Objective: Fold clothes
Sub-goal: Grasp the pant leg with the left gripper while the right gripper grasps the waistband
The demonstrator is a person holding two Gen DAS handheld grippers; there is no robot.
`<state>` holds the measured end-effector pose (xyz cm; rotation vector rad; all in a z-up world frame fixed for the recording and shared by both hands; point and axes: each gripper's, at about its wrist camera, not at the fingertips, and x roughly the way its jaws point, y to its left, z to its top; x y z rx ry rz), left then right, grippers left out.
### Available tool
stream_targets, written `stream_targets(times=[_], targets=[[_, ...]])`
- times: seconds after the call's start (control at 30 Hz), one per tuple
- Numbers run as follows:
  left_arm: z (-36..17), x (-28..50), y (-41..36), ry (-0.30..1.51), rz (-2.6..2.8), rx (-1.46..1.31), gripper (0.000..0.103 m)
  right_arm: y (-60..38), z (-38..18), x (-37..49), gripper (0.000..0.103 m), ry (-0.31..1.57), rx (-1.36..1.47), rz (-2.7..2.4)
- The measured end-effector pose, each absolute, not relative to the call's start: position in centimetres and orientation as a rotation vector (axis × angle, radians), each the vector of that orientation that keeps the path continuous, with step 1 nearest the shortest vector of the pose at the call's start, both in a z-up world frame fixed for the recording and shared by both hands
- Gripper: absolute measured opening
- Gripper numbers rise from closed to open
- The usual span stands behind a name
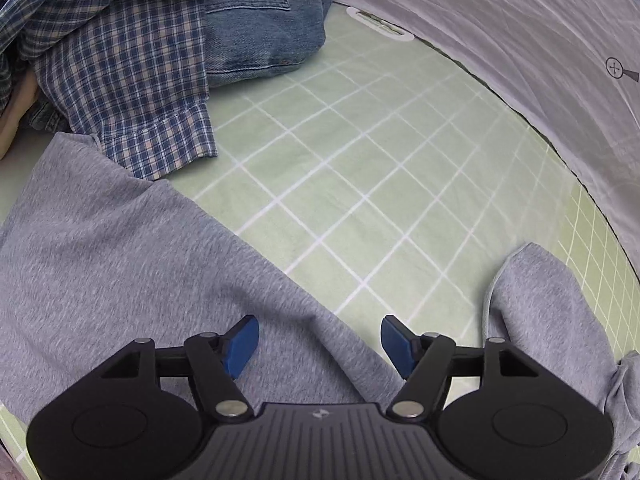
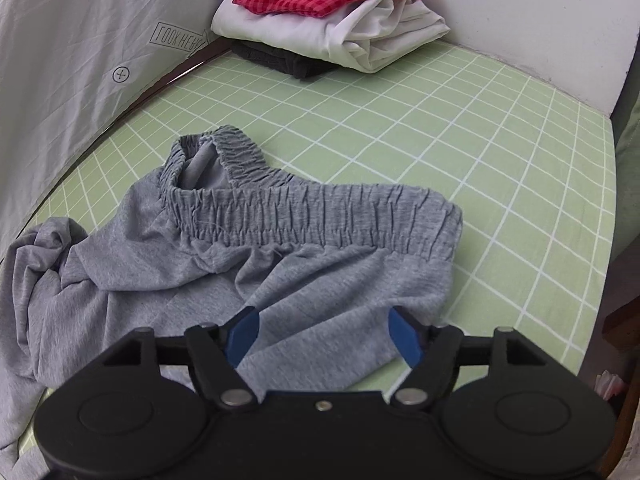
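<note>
Bare green checked sheet (image 2: 460, 128) ahead, folded stack (image 2: 332, 28) blocking far corner

Grey sweatpants (image 2: 280, 248) lying crumpled on green grid sheet (image 2: 480, 140), elastic waistband (image 2: 312, 212) facing up w/ one end curling open, leg (image 1: 120, 260) stretching flat.

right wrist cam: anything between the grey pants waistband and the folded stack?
Nothing: only bare green checked sheet between waistband and stack, in the right wrist view.
</note>
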<state>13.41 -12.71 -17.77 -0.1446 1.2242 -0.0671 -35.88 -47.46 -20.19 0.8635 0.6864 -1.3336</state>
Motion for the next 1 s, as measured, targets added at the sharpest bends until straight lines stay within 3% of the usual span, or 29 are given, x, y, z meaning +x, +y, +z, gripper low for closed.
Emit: stream_targets(times=[0.13, 0.2, 0.3, 0.33, 0.37, 0.4, 0.43, 0.47, 0.63, 1.0], targets=[[-17.9, 12.9, -13.4, 1.213, -0.043, -0.08, 0.067, -48.6, -21.0, -36.2, 0.075, 0.718, 0.919, -1.363], [-17.9, 12.6, -13.2, 1.212, 0.008, -0.082, 0.061, -49.0, -21.3, -36.5, 0.075, 0.699, 0.942, -1.385], [-17.8, 12.1, -12.9, 1.19, 0.059, -0.076, 0.044, -49.9, -21.4, -36.7, 0.075, 0.701, 0.936, -1.378], [-17.7, 11.9, -12.9, 1.182, 0.062, -0.08, 0.035, -50.2, -21.4, -36.8, 0.075, 0.701, 0.932, -1.378], [-17.6, 11.8, -12.9, 1.179, 0.061, -0.092, 0.016, -50.5, -21.4, -36.9, 0.073, 0.7, 0.93, -1.373], [-17.6, 11.7, -12.9, 1.182, 0.055, -0.118, 0.006, -50.7, -21.5, -37.0, 0.071, 0.699, 0.929, -1.364], [-17.6, 11.6, -13.0, 1.182, 0.055, -0.134, 0.003, -50.9, -21.6, -36.9, 0.063, 0.701, 0.924, -1.356], [-17.6, 11.6, -13.3, 1.179, 0.064, -0.136, 0.002, -51.1, -21.8, -36.9, 0.049, 0.707, 0.915, -1.344], [-17.6, 11.5, -15.3, 1.162, 0.02, -0.179, 0.002, -52.6, -21.9, -36.3, 0.02, 0.716, 0.856, -1.298], [-17.5, 15.0, -27.1, 1.113, -0.124, -0.162, 0.001, -60.6, -22.3, -32.4, 0.01, 0.724, 0.74, -1.238]])
